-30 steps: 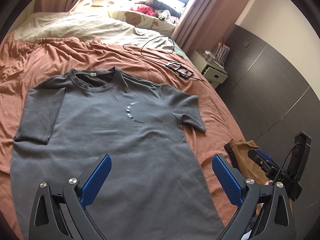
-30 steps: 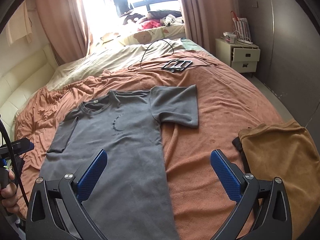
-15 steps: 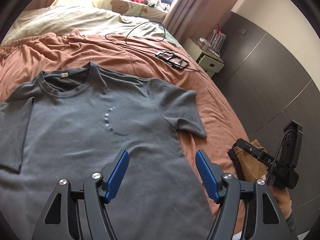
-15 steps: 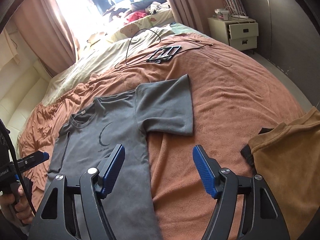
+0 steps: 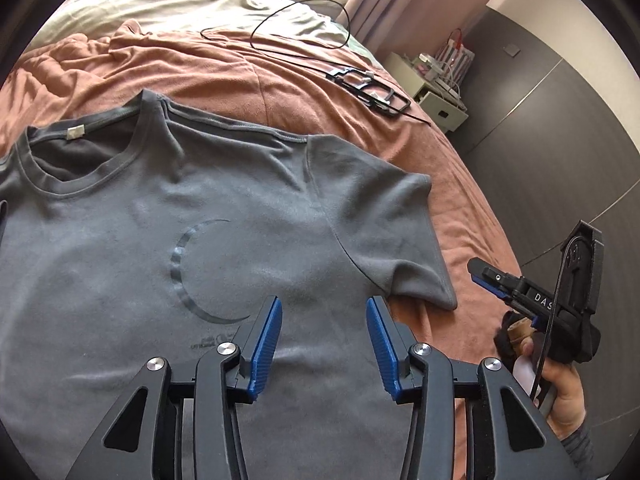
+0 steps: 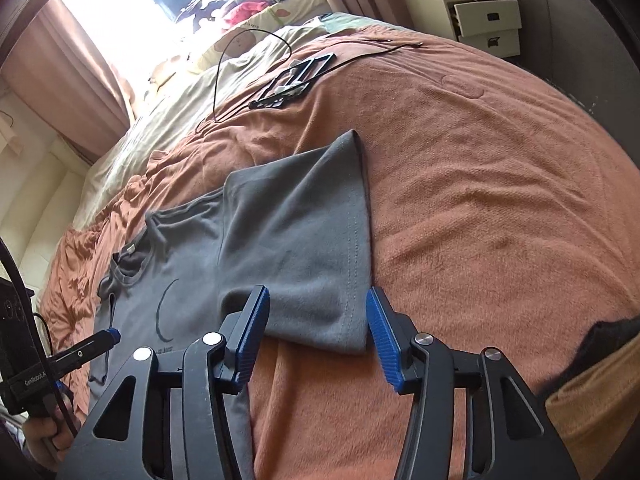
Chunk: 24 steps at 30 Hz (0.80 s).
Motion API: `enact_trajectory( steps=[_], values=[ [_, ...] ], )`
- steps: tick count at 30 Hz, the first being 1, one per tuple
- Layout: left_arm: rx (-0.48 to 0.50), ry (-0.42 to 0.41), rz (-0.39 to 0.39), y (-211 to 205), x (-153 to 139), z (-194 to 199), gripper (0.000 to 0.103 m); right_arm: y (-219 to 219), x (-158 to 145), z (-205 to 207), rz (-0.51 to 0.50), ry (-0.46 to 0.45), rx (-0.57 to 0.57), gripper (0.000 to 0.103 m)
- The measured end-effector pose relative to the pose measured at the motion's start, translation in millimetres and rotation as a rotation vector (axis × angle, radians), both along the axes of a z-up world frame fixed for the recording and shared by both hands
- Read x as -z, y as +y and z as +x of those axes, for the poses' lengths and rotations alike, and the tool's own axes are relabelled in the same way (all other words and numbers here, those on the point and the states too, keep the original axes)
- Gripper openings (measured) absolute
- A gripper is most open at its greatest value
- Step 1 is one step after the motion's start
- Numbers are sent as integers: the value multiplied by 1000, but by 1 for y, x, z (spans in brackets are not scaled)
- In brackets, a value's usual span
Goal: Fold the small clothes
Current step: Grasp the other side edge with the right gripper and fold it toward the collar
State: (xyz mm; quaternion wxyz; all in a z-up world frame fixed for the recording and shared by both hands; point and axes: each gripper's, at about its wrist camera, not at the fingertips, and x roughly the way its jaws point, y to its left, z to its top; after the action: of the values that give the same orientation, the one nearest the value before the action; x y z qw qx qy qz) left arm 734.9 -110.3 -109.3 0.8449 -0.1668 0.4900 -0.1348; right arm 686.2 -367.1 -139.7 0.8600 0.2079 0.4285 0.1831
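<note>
A grey T-shirt (image 5: 168, 240) lies flat and face up on the rust-coloured bedspread (image 6: 480, 184), its long axis running from the hem at the near edge of the bed up to the collar (image 5: 76, 168), which points toward the pillows and the window. A dark crescent print (image 5: 188, 272) sits on the chest. One short sleeve (image 6: 304, 248) spreads out sideways toward the nightstand side of the bed, its hemmed cuff edge lying roughly parallel to the shirt's body. The left gripper (image 5: 322, 344) hangs over the chest area just below the print, its blue-padded jaws moderately parted and holding nothing. The right gripper (image 6: 316, 336) hovers at the lower edge of that sleeve, jaws likewise parted to about the sleeve's width and empty. A black cable (image 5: 296, 20) and a black frame-like object (image 5: 368, 88) lie farther up the bed, well apart from the shirt, and a tan garment (image 6: 596, 412) sits at the near right edge.
</note>
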Motion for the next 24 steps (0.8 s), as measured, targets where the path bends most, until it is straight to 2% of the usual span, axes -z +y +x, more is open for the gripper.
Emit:
enact_trajectory(
  steps=[2, 10, 12, 18, 20, 22, 24],
  values=[
    [9, 7, 15, -4, 7, 11, 43, 0, 6, 13, 4, 11, -3, 43],
    [32, 37, 25, -16, 30, 45, 34, 6, 27, 45, 7, 41, -3, 42],
    [39, 40, 33, -20, 33, 51, 34, 8, 31, 52, -9, 48, 2, 37],
    [63, 62, 33, -29, 49, 67, 26, 12, 42, 67, 14, 70, -1, 33],
    [75, 83, 38, -35, 58, 70, 21, 15, 44, 72, 9, 72, -1, 24],
    [95, 106, 51, -40, 65, 73, 17, 15, 44, 77, 8, 74, -2, 7],
    [98, 94, 54, -42, 66, 72, 17, 14, 41, 78, 10, 69, -9, 2]
  ],
)
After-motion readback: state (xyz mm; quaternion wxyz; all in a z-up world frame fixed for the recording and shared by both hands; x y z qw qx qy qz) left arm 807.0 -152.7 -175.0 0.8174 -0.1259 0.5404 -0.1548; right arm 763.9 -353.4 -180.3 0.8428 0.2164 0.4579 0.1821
